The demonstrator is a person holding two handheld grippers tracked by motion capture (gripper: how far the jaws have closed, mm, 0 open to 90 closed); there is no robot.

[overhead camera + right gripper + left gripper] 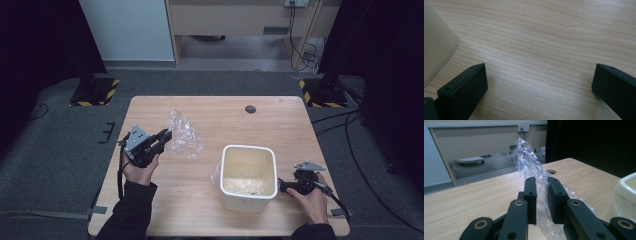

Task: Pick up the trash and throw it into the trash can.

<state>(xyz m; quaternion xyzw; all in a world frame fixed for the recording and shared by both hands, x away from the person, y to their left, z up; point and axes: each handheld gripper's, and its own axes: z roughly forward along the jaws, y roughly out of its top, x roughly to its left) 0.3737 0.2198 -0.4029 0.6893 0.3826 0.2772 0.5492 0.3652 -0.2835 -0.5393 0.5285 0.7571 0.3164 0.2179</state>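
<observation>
The left gripper (162,137) is pinching a crumpled clear plastic bag (184,135) between its nearly closed jaws, over the left half of the table (220,112); part of the film is trailing down onto the wood. The right gripper (286,186) is resting on the table just beside the white bin (248,176), its jaws standing wide apart with nothing between them. Judgement on risk: the film is thin and slick, and the pads are catching only a narrow fold, so the bag could be slipping out if the hand is moving quickly or if the trailing end is dragging on the table. A second risk: the bin is light-looking and unheld, so a bag pushed against its rim could be tipping or sliding it, since the right gripper is only sitting near it and not bracing it. The left gripper view is giving what the high view is not: the bag (531,167) is rising in a twisted peak above the pads and is being squeezed in the slot between them, with more film bunching below. The high view is giving the layout: bag and bin well apart, something pale lying in the bin. The right gripper view is showing bare wood between the jaws and the bin's wall (435,42) at its left edge.
</observation>
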